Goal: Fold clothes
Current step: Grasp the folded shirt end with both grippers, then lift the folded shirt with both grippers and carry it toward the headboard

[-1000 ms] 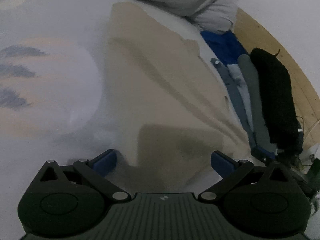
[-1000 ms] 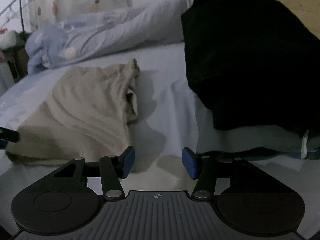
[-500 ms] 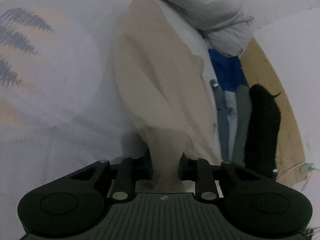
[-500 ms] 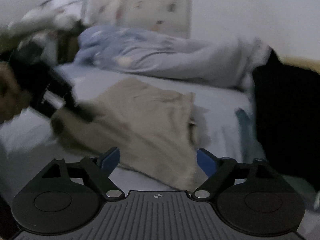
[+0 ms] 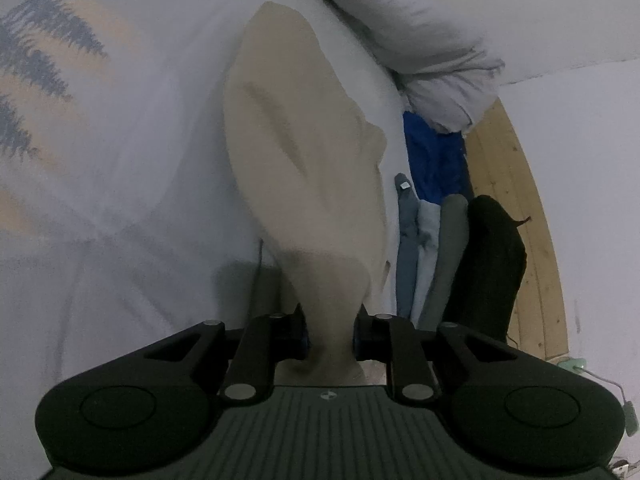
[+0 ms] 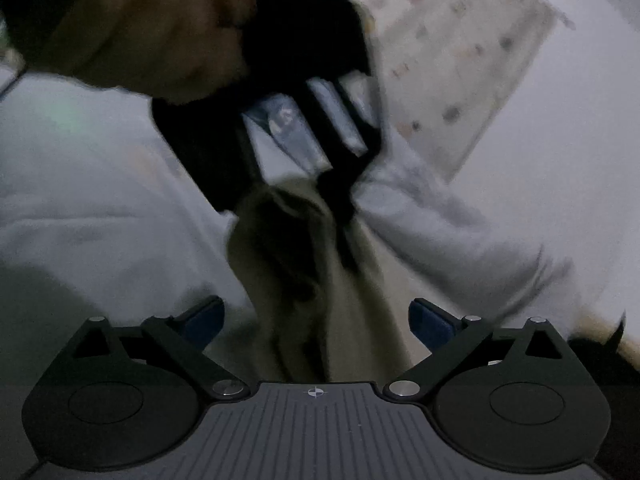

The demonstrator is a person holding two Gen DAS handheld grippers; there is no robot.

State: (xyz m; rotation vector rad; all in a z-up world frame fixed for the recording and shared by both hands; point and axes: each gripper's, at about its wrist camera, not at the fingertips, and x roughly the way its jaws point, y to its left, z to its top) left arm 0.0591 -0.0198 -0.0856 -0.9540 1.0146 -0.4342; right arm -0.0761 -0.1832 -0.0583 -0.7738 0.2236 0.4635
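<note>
Two hand-held grippers work over a bed (image 5: 160,160) covered in a pale sheet, and one beige garment (image 5: 304,152) lies stretched along it. In the left wrist view the left hand-held gripper (image 5: 329,340) is clenched on the near end of that garment: the cloth is bunched between its dark pads and rises from the sheet into the jaws, while the rest runs away flat toward a rumpled grey duvet (image 5: 432,52) at the far side. Just right of the garment stands a row of folded clothes (image 5: 444,252), grey, light blue, olive and black, with a bright blue piece (image 5: 432,152) beyond them and a wooden bed edge (image 5: 516,216) alongside. In the right wrist view the right hand-held gripper (image 6: 316,320) is released, its blue-padded jaws spreading wide and still opening; the beige garment (image 6: 344,320) passes between them but the pads do not press it. Ahead of it, blurred, the left hand-held gripper (image 6: 340,200) shows from the front with a person's hand (image 6: 132,28) around its grip, pinching the garment's raised end. A patterned curtain (image 6: 452,60) hangs in the background beside a plain wall.
</note>
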